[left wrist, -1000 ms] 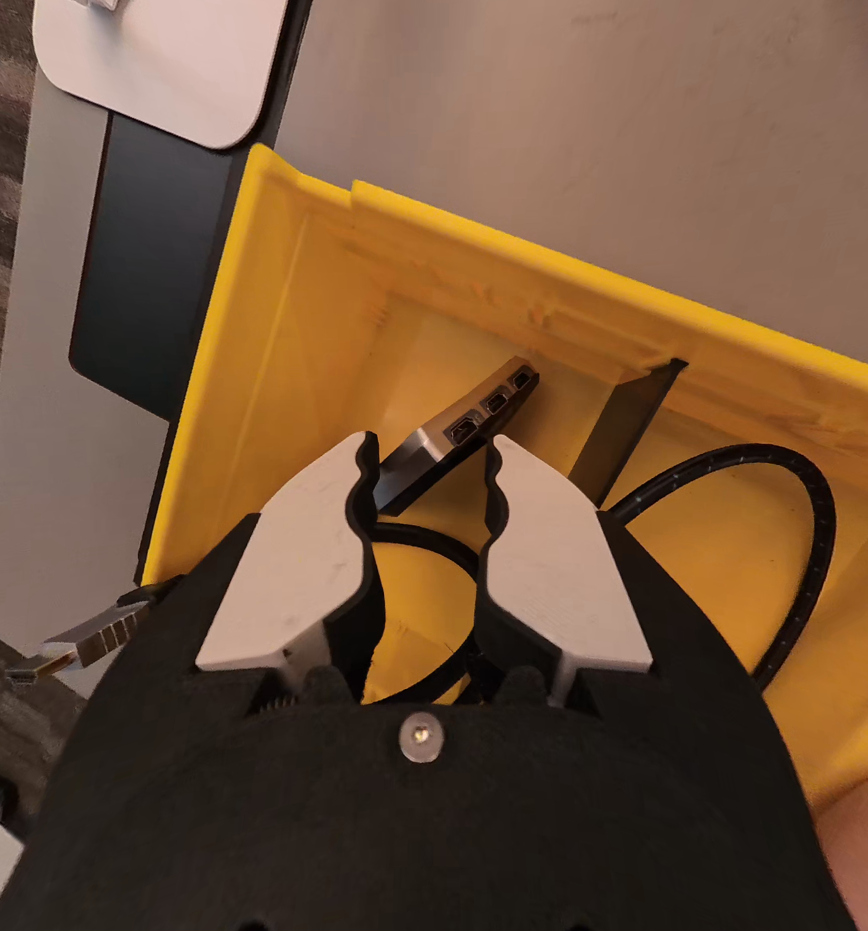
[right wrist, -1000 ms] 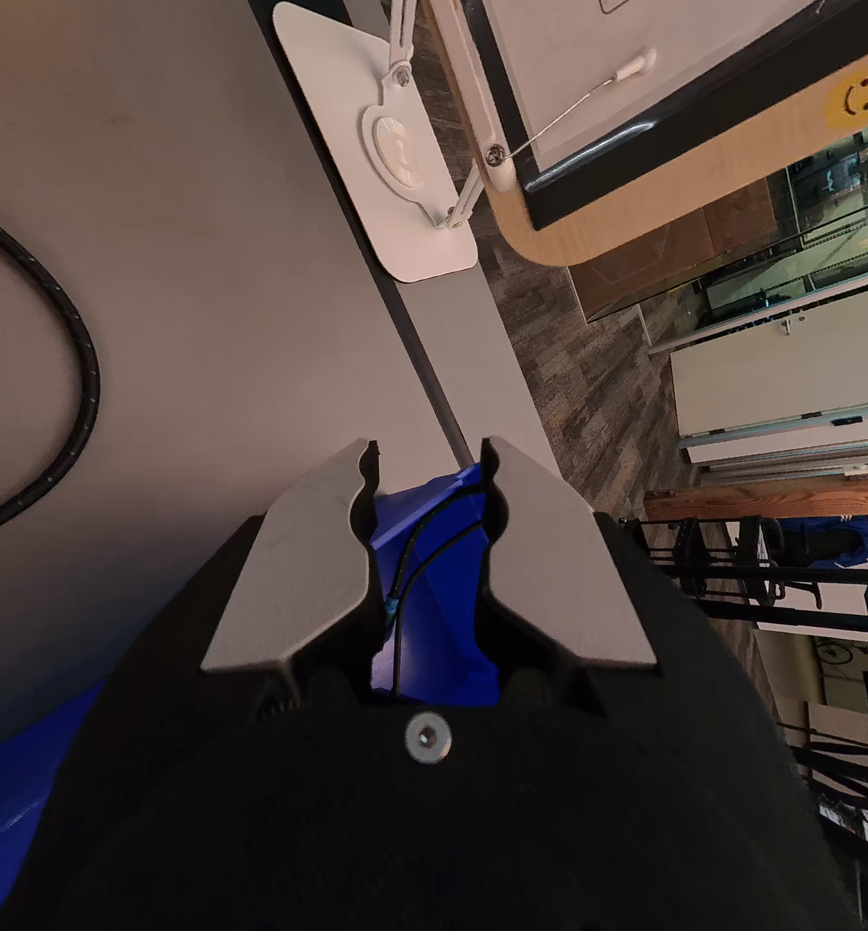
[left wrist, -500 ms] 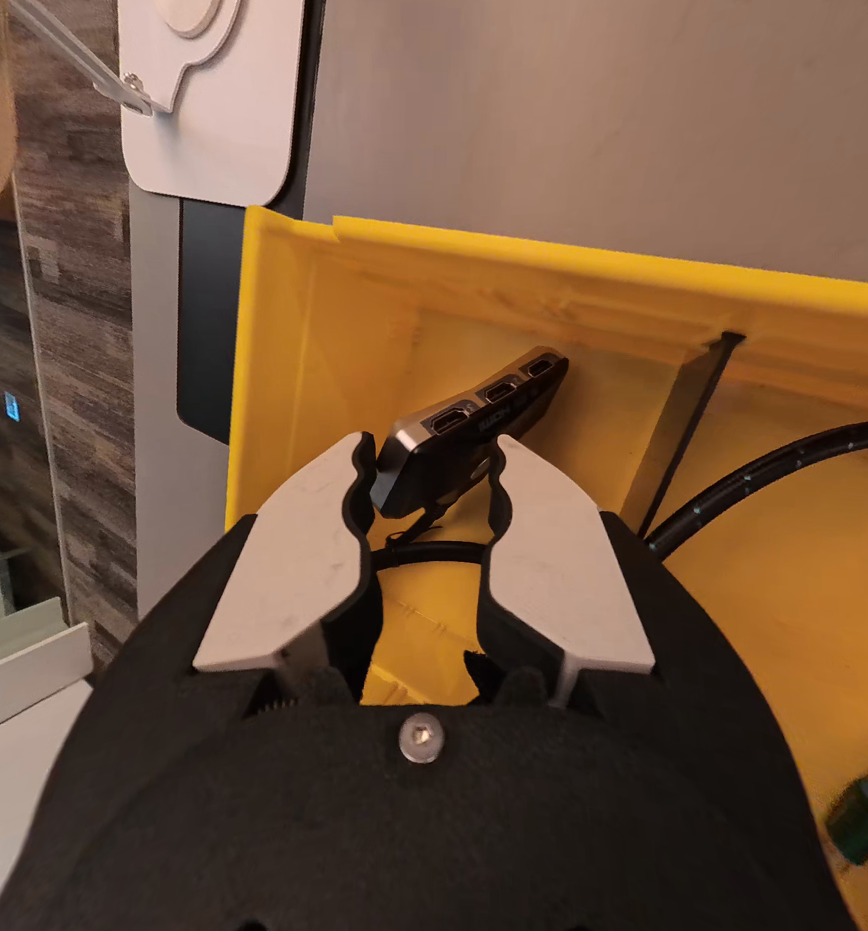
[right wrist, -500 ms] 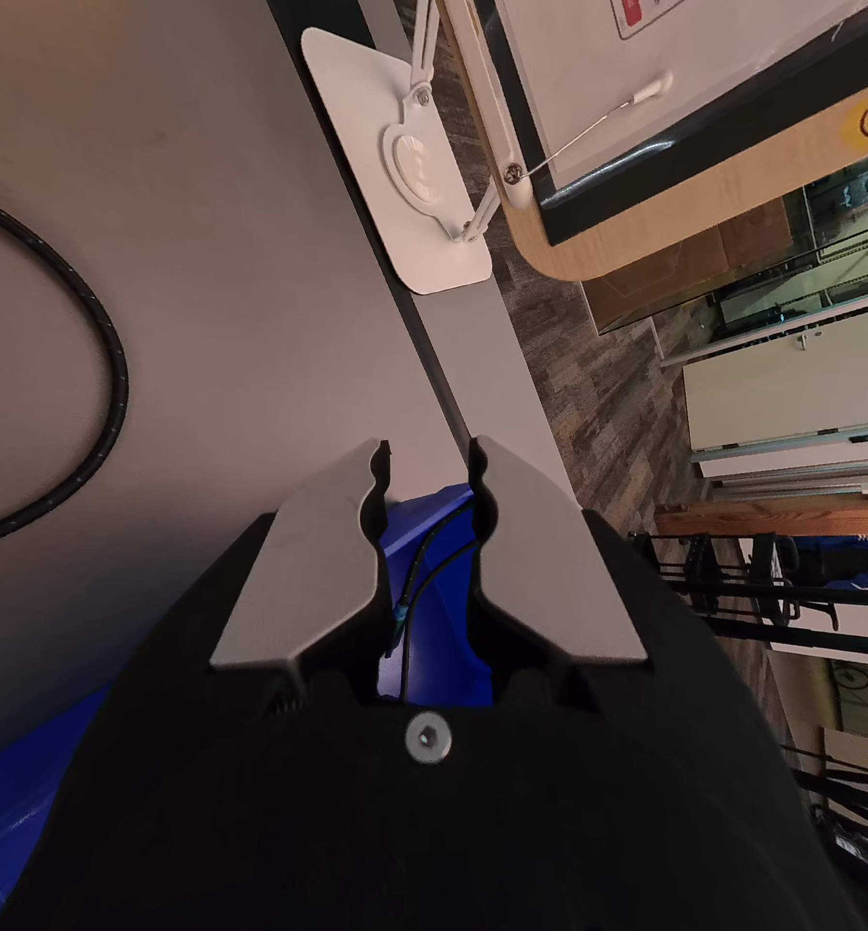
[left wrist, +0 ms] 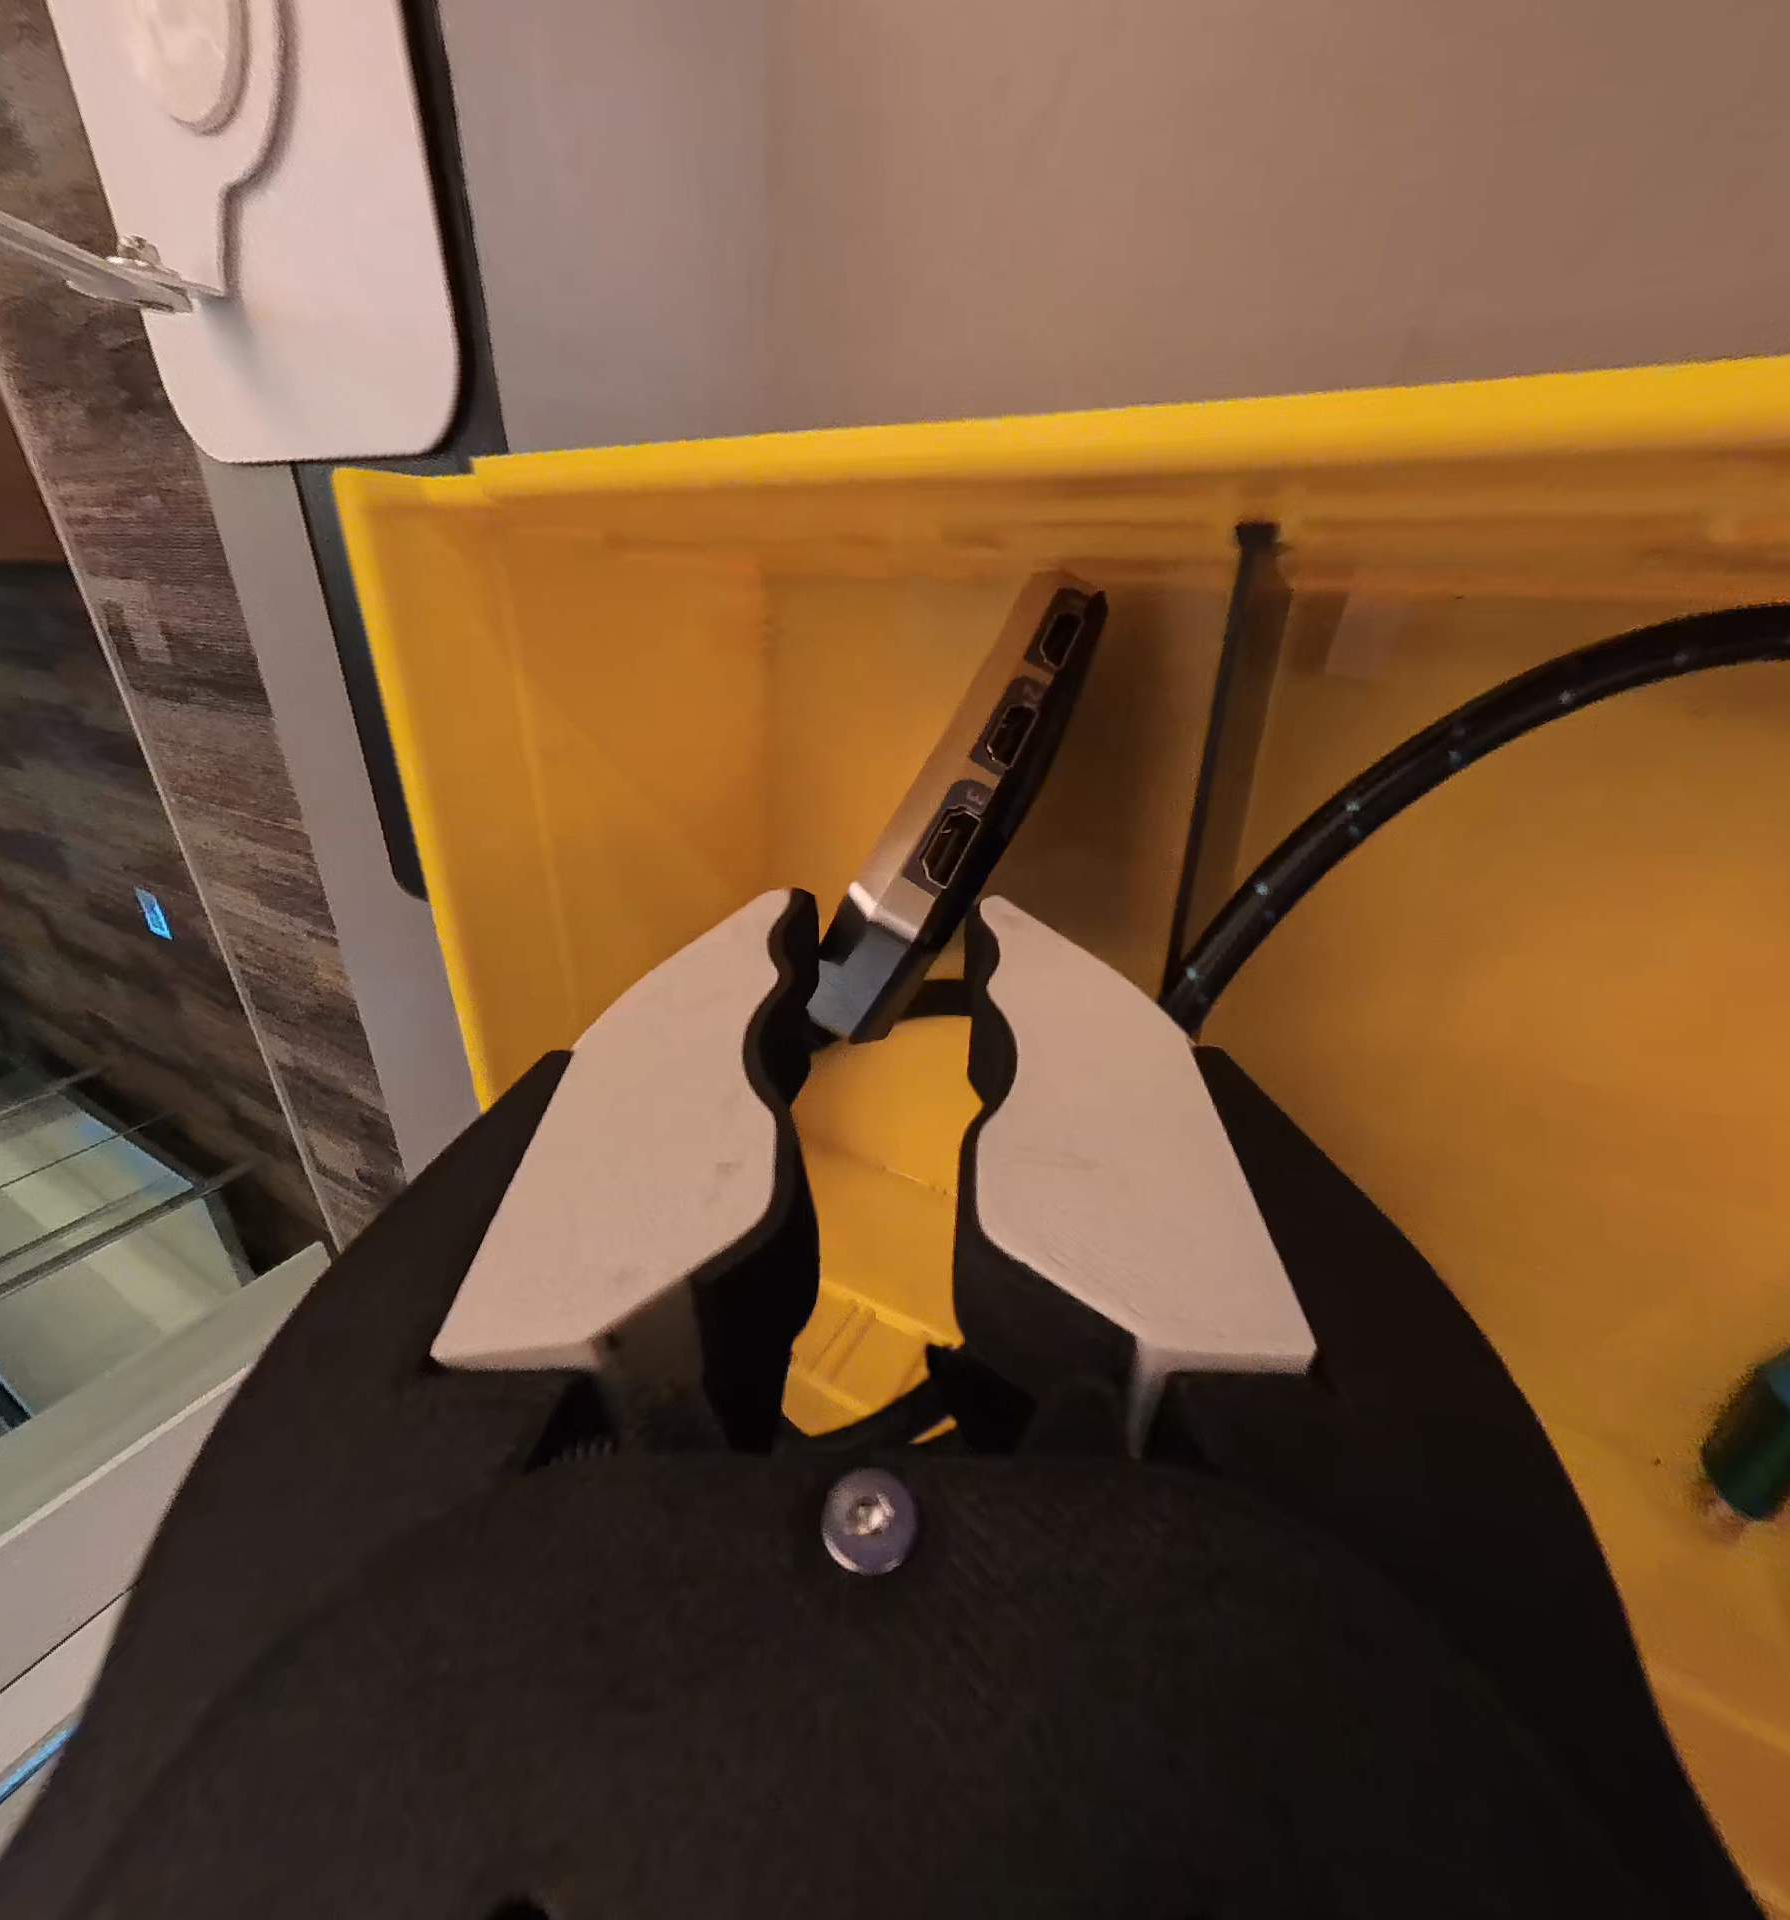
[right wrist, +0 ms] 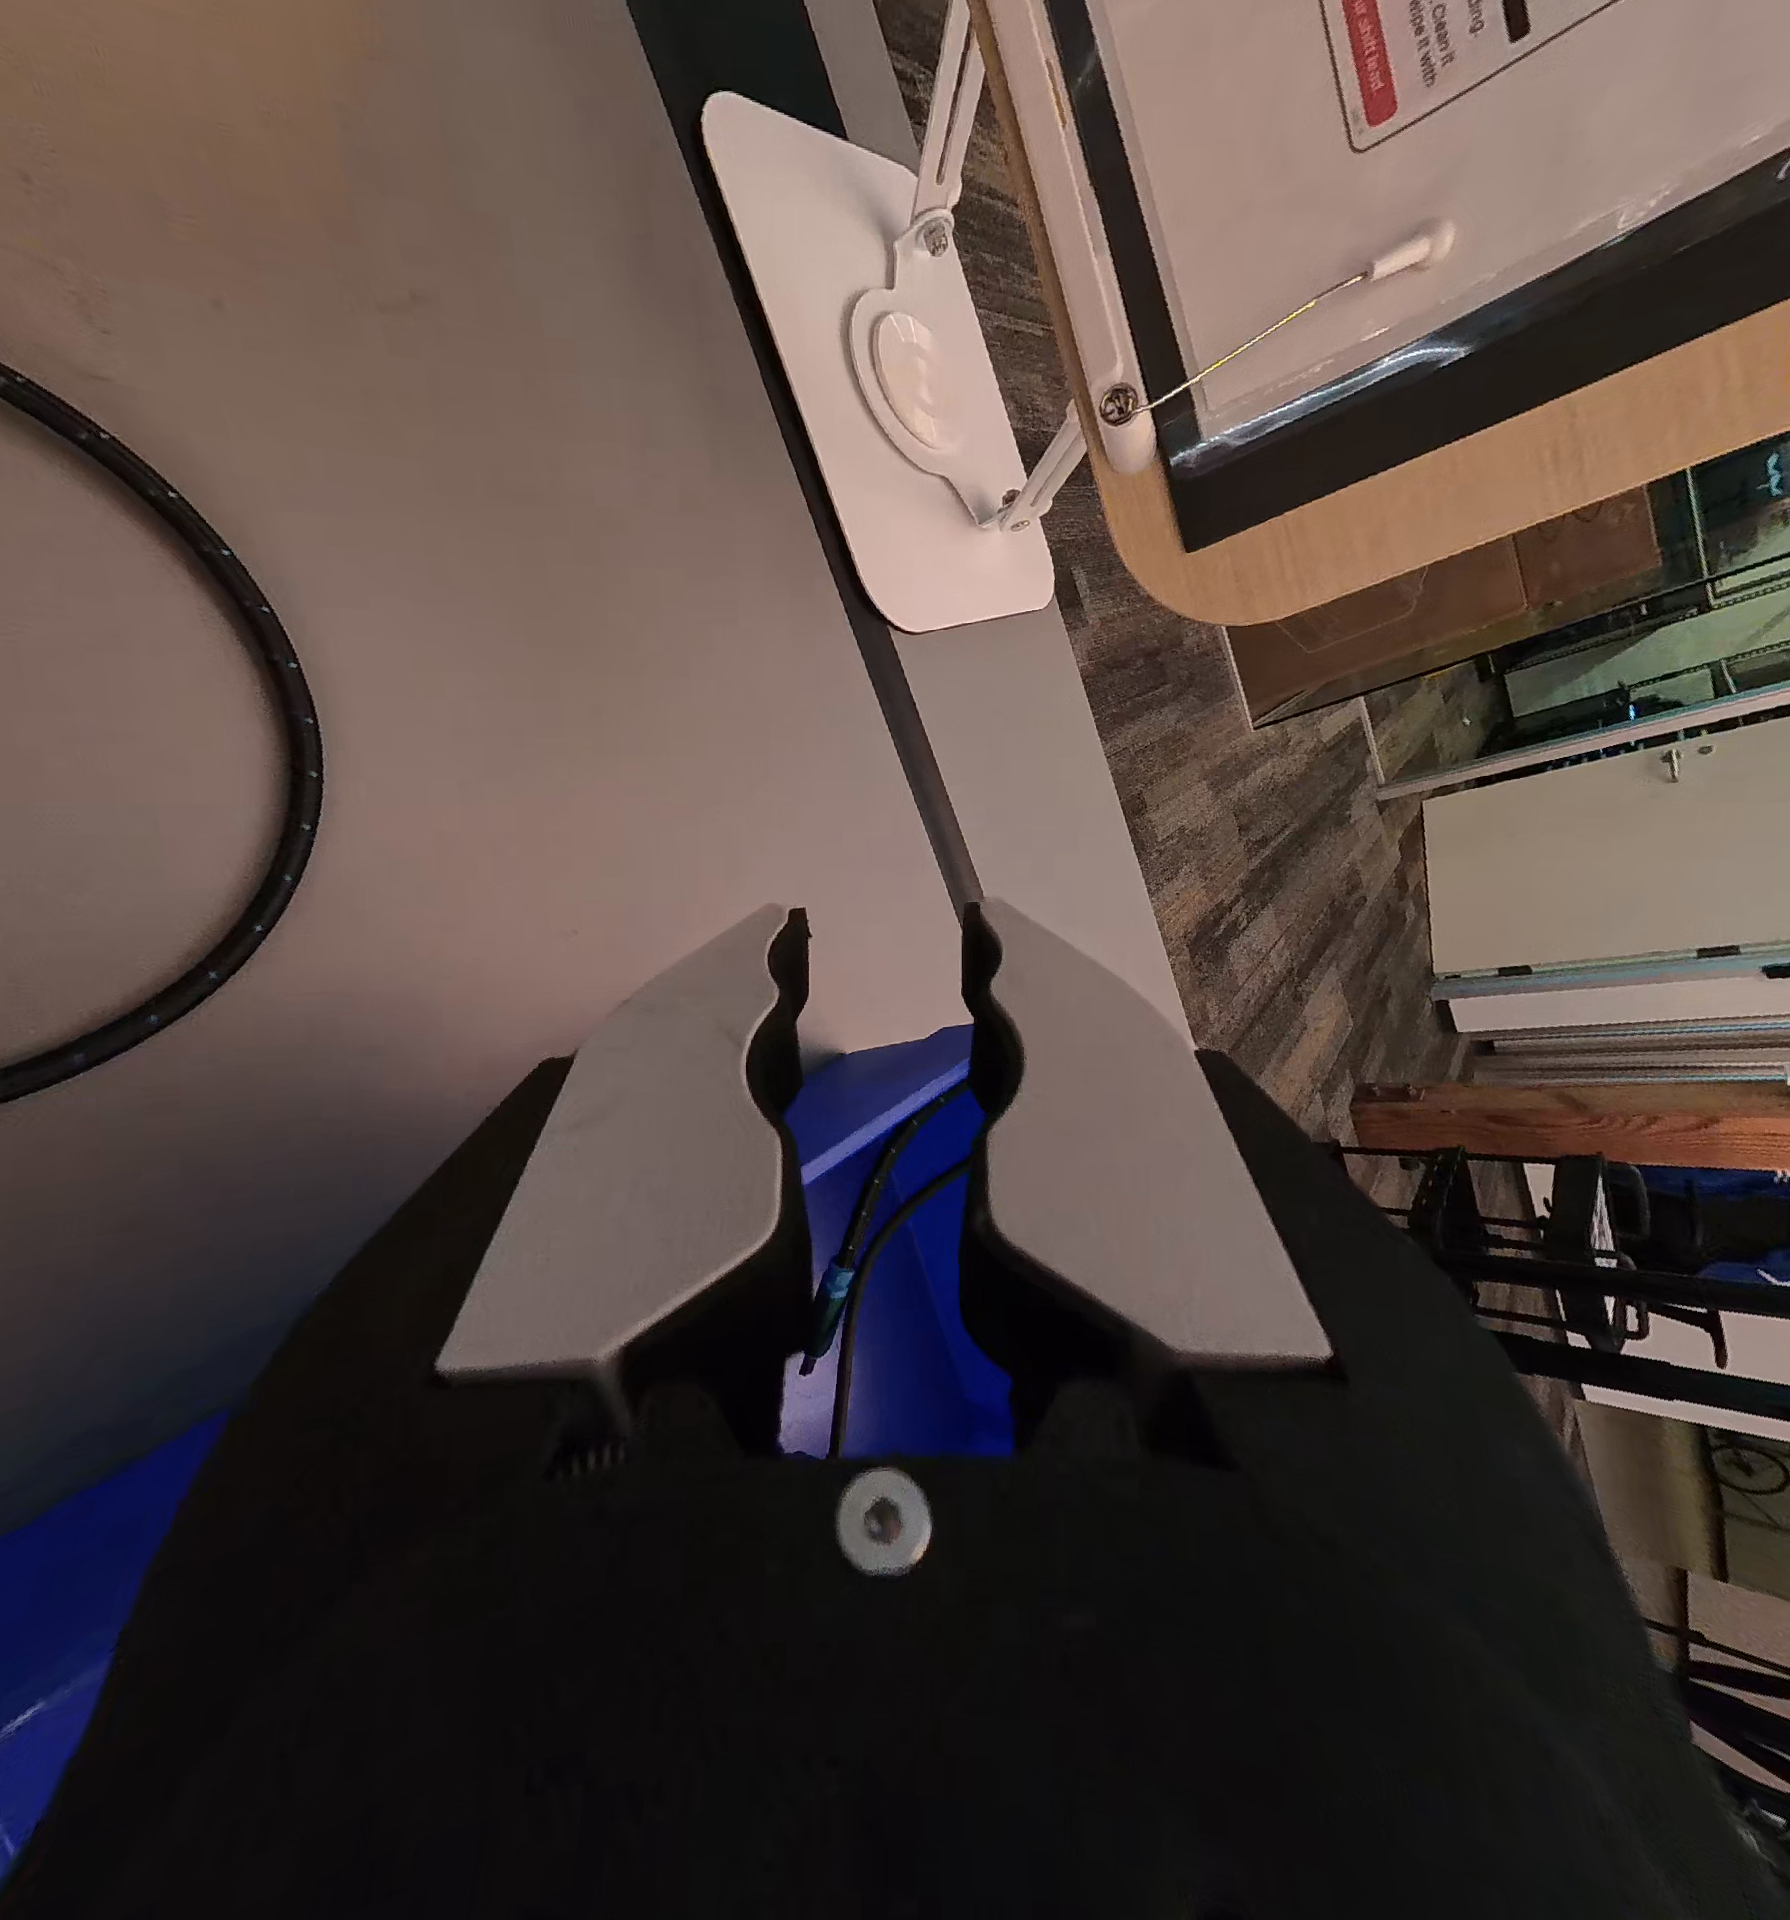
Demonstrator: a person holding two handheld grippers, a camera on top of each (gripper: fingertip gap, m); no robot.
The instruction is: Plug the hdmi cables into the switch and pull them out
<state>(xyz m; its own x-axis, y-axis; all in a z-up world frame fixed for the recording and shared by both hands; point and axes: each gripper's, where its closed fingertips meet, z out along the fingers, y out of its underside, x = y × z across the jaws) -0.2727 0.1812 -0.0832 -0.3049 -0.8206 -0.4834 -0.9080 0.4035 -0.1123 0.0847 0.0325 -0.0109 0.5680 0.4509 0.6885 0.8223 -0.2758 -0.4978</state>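
Note:
The HDMI switch (left wrist: 984,769), a flat grey and black box with three open ports, leans against the back wall of a yellow bin (left wrist: 642,727). My left gripper (left wrist: 886,920) is shut on its near end. A black braided HDMI cable (left wrist: 1390,769) curves through the bin's right compartment, and a green and blue plug (left wrist: 1774,1444) lies at the right edge. My right gripper (right wrist: 883,925) is open a little and empty above a blue bin (right wrist: 891,1101) holding thin black cables (right wrist: 870,1226). A loop of braided cable (right wrist: 288,727) lies on the grey table (right wrist: 506,520).
A black divider (left wrist: 1218,727) splits the yellow bin just right of the switch. A white stand base (left wrist: 319,260) sits at the table's edge, also in the right wrist view (right wrist: 849,364). Beyond the edge is floor, a whiteboard and racks. Left tips to right tips: about 40 centimetres.
My left gripper's fingers have narrowed onto the near end of the switch, which now stands steeper against the wall. My right gripper's fingers have closed partway and it has shifted slightly.

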